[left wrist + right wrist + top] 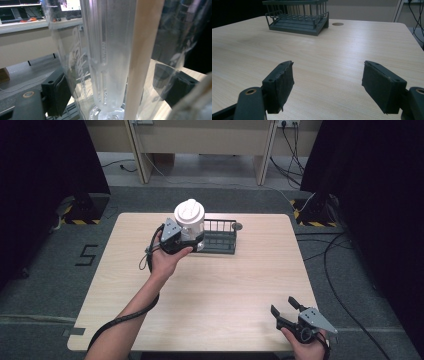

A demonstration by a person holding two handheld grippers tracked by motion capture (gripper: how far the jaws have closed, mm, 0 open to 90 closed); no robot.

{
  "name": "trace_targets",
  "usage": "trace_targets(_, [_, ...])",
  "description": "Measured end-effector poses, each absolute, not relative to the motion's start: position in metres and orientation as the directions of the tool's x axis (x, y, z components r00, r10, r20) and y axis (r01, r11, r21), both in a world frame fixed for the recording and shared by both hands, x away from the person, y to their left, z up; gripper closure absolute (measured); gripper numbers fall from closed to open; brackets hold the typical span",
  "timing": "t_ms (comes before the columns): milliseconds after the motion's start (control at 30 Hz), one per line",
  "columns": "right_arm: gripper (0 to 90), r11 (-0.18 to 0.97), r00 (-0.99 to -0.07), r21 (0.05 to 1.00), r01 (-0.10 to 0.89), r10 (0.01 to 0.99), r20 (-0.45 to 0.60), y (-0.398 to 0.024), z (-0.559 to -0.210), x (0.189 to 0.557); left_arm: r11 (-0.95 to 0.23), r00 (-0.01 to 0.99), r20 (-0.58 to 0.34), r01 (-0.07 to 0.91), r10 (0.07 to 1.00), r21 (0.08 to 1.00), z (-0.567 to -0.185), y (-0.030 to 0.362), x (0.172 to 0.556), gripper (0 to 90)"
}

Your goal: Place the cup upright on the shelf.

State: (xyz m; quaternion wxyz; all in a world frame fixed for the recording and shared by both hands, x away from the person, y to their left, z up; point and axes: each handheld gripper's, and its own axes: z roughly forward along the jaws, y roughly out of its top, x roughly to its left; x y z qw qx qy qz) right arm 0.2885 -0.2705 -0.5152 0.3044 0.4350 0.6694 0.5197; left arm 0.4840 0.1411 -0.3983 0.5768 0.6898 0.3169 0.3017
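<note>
The wooden table (210,290) carries a dark wire rack (220,237) near its far edge. Just left of the rack, the left gripper (182,240) pinches a clear, white-lidded container (190,217) by its sides. Well away from the rack, at the near right corner, the right gripper (286,309) rests with jaws spread and empty.

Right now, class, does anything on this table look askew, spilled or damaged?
Nothing stands out. The left gripper holds a clear jug upright by the rack, and the right gripper waits open.
</note>
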Motion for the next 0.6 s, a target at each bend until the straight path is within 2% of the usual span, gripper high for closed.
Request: trace_targets(600, [25.7,0.084,-0.437,0.961,0.263,0.899,0.041,-0.271,-0.515,0.289,-0.137,0.624,0.057,0.082,0.78,0.987,-0.386,0.127,0.5,17.9])
